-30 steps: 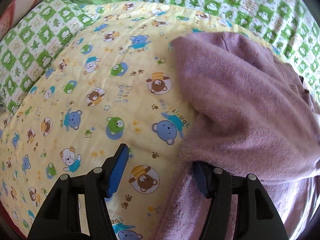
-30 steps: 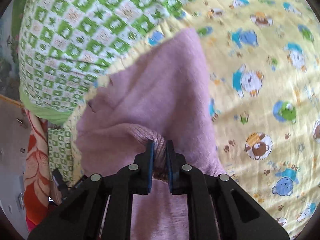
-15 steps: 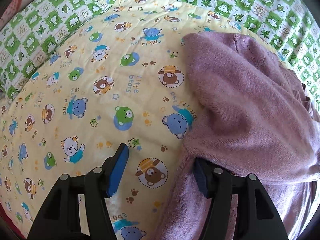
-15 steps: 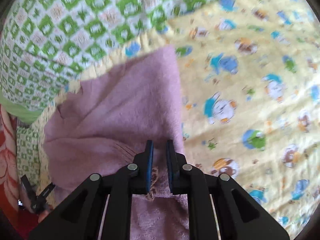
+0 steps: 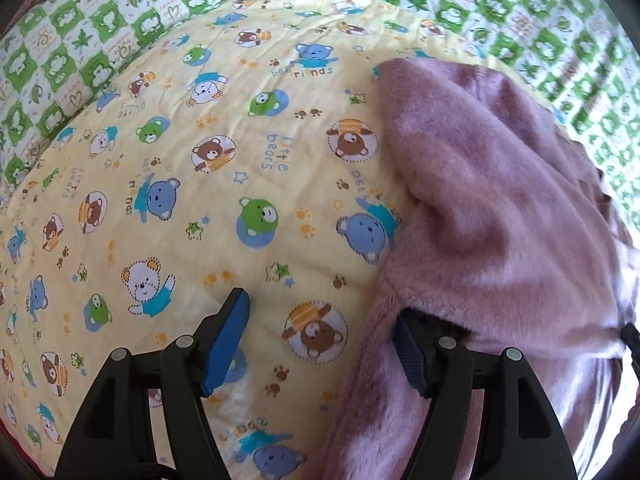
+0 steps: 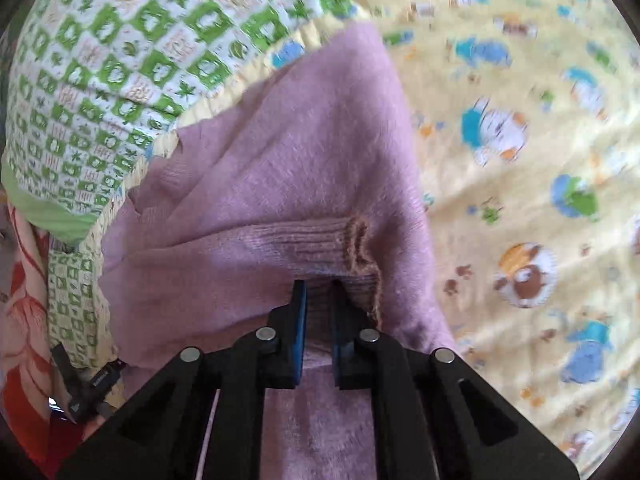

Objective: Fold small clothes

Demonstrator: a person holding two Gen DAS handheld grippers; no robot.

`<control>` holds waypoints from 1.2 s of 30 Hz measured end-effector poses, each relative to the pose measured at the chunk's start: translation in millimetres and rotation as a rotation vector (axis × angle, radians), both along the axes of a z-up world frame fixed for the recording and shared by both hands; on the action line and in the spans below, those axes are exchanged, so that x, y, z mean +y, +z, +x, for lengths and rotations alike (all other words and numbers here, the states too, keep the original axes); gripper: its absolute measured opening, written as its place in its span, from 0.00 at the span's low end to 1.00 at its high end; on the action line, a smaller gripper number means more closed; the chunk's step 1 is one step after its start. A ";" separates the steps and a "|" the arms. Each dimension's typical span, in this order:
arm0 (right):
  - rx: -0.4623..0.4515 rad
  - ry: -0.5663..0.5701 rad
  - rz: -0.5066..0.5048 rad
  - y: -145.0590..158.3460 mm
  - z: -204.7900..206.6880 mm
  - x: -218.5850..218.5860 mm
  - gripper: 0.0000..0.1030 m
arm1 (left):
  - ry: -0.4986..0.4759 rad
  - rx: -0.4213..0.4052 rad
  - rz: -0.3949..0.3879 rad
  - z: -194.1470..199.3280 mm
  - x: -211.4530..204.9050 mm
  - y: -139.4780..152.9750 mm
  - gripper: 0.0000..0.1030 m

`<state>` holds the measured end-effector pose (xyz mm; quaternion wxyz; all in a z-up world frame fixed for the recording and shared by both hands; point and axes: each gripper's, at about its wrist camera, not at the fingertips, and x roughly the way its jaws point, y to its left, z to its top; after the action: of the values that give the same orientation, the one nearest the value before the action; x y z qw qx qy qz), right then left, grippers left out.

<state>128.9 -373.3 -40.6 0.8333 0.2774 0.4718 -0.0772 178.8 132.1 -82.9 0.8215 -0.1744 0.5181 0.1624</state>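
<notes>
Sweater (image 6: 280, 168) lies on bear-print quilt (image 5: 200, 184), ahead of both grippers. Right gripper (image 6: 318, 300) clamped on its ribbed cuff. Left gripper (image 5: 320, 312) jaws apart, just been widening; its right finger under the sweater's edge, left finger over bare quilt.

On the yellow quilt (image 5: 248, 184), "little bears" is printed in blue letters beside a brown bear, and "best friends" is printed under a blue bear near its far edge. Further lettering on the green checked sheet (image 5: 520, 12) cannot be read.
</notes>
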 end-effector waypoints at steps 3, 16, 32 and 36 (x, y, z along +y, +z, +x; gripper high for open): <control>-0.033 0.014 -0.024 16.0 -18.4 7.8 0.30 | -0.051 -0.015 -0.055 -19.6 4.4 6.4 0.67; -0.122 0.203 -0.168 56.6 34.6 28.5 0.57 | -0.218 -0.154 -0.154 50.2 9.0 73.3 0.75; 0.057 0.724 -0.376 10.0 206.6 37.3 0.51 | -0.822 0.117 0.086 237.6 -84.0 35.0 0.61; 0.048 0.715 -0.433 8.6 201.6 39.2 0.08 | -0.846 0.065 0.082 239.6 -90.7 55.8 0.05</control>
<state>330.5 -334.0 -32.1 0.8355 -0.0873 0.5305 0.1132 418.5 41.5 -27.0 0.8052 0.0914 0.5626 -0.1634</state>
